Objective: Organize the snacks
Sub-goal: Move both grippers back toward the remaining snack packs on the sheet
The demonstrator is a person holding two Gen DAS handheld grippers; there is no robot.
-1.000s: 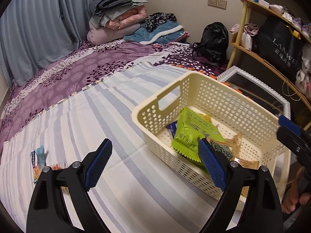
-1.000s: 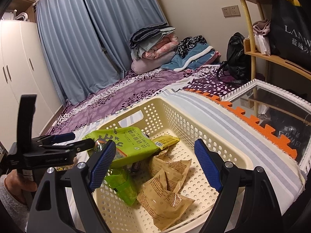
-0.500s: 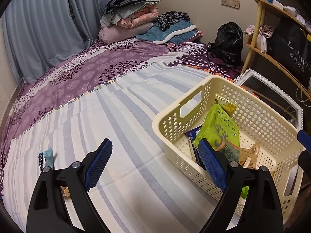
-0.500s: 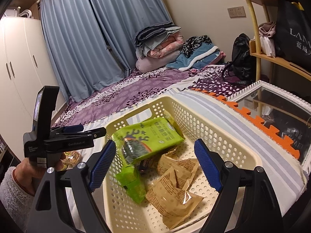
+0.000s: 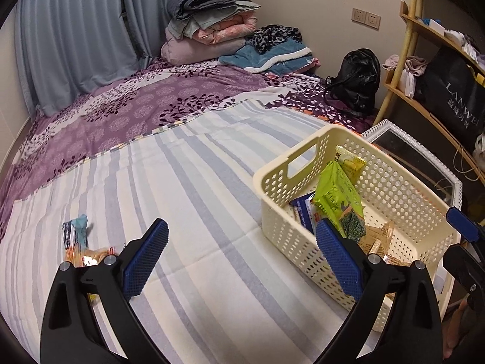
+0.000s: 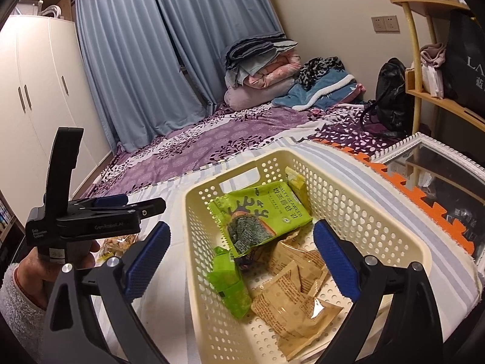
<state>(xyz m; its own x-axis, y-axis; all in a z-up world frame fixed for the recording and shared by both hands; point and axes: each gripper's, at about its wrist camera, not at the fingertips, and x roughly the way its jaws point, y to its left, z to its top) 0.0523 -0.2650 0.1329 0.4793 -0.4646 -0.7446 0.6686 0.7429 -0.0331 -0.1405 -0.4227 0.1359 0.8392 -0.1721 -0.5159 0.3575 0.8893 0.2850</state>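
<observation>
Seaweed snack packet (image 6: 263,209), green, now dropped into the cream basket (image 6: 379,215) among other packets, right gripper (image 6: 239,261) and left gripper (image 5: 242,261) both opening empty; loose snacks (image 5: 81,248) remain on the striped sheet (image 5: 197,197).

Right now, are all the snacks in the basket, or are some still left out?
Mostly done. The cream basket already holds the green seaweed bag, brown packets and a yellow packet. Nothing is in hand: the left gripper and right gripper are empty, jaws opening. Still left out: a few snack packets on the striped sheet.
</observation>
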